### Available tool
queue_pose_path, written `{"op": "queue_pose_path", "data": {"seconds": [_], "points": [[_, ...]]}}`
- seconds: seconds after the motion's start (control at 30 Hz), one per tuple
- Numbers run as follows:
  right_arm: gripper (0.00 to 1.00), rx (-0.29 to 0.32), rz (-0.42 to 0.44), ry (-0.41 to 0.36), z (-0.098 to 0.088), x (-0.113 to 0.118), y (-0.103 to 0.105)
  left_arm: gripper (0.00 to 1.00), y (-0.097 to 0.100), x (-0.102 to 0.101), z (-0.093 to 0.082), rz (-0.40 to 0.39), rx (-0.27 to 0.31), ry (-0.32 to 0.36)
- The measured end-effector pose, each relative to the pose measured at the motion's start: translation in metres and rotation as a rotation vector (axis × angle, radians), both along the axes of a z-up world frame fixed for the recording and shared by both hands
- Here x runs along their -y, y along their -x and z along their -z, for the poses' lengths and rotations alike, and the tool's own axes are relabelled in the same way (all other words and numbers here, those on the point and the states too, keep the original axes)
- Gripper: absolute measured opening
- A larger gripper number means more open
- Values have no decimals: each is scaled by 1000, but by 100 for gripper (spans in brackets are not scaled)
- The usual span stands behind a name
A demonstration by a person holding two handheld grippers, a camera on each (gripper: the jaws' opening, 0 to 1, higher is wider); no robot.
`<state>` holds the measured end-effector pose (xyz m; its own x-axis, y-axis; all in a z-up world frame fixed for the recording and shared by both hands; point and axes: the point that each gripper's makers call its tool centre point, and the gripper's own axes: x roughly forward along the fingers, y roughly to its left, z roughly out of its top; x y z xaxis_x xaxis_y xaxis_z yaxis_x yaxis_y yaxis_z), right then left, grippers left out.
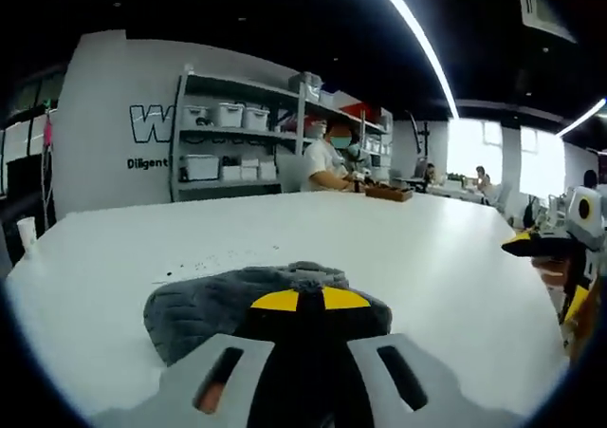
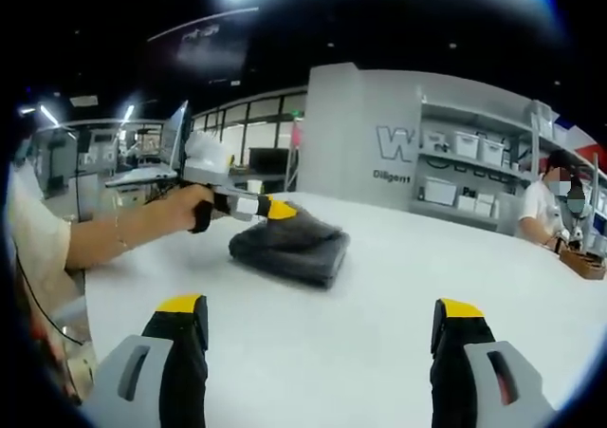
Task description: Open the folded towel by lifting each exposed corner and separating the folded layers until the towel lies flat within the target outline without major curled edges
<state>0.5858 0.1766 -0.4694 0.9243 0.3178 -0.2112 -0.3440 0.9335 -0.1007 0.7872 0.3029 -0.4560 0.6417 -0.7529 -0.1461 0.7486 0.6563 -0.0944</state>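
A dark grey folded towel (image 1: 204, 309) lies on the white table (image 1: 408, 248), right in front of my left gripper (image 1: 310, 300). Its yellow-tipped jaws are closed together on the towel's near top layer. In the right gripper view the same towel (image 2: 296, 250) sits mid-table as a thick folded bundle, and the left gripper (image 2: 254, 207), held by a person's hand, pinches its upper left corner. My right gripper (image 2: 321, 307) hovers over bare table short of the towel, jaws wide apart and empty. It also appears at the right edge of the left gripper view (image 1: 560, 248).
Faint pencil-like marks (image 1: 223, 257) run across the table just beyond the towel. A paper cup (image 1: 26, 231) stands at the table's left edge. Shelves with white bins (image 1: 232, 143) and seated people (image 1: 322, 162) are far behind. A person's arm (image 2: 104, 233) reaches in from the left.
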Motion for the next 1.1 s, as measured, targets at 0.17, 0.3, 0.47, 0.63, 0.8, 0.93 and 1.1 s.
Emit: {"op": "queue_pose_path", "data": {"seconds": [0.17,0.3,0.47,0.63,0.8,0.93,1.1], "points": [[98,0,-10,-1,0,-5,-2,4,-11,-24,-1,-62,-4,14],[98,-2,-18,6,0,-9,-3,4,-19,-47,-3,-128,-12,52],[98,-1,-29,11,-1,-13,-4,4,-22,-73,-1,-176,-5,50],[98,0,-42,12,-2,-17,-7,4,-24,-95,-6,-228,34,44],[98,7,-53,6,-5,-22,-9,4,-25,-112,-10,-259,50,35],[98,5,-62,10,-5,-26,-11,4,-27,-125,-13,-288,57,41],[98,7,-72,13,-5,-30,-11,4,-27,-140,-14,-311,50,56]]}}
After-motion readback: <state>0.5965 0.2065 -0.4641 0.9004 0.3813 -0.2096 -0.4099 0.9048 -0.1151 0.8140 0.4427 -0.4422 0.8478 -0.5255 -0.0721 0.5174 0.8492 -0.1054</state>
